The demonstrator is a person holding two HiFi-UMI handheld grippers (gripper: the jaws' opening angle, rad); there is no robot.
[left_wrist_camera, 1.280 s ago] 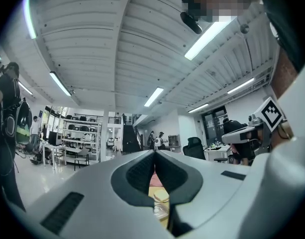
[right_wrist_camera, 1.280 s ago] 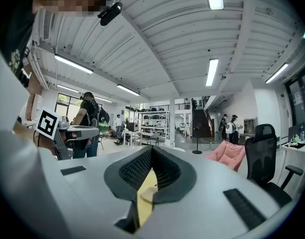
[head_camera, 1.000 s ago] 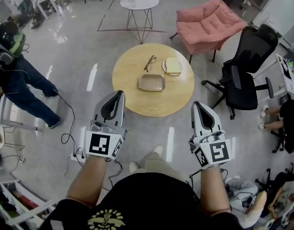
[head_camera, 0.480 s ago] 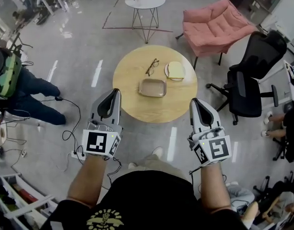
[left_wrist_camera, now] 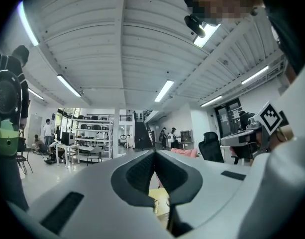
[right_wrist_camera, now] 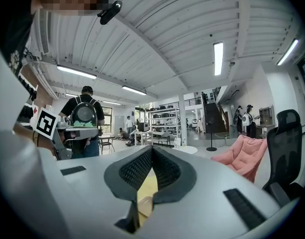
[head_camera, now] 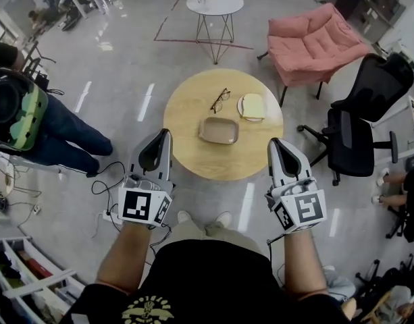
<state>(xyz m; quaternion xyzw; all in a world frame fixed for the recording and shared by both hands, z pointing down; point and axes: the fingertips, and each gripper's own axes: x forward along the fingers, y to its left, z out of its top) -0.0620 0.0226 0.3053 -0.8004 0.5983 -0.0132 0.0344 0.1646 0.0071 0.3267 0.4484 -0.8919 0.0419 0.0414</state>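
Observation:
In the head view a round wooden table (head_camera: 193, 154) stands on the grey floor ahead of me. On it lie a pair of glasses (head_camera: 220, 100), a small plate with a pale slice (head_camera: 252, 106) and a brown tray (head_camera: 219, 130). My left gripper (head_camera: 167, 133) is held in the air just short of the table's near left edge, shut and empty. My right gripper (head_camera: 273, 142) hangs at the near right edge, also shut with nothing in it. In the left gripper view the left gripper (left_wrist_camera: 154, 152) has its tips meeting; the right gripper (right_wrist_camera: 152, 148) shows the same.
A pink armchair (head_camera: 315, 42) and a black office chair (head_camera: 358, 120) stand right of the table. A small white round table (head_camera: 215, 3) is beyond it. A person with a green backpack (head_camera: 17, 113) stands at the left, with cables (head_camera: 102, 187) on the floor nearby.
The head view has shifted: table and chairs sit a little lower and further right. The person at the left has come further into view. Both grippers keep their pose, shut.

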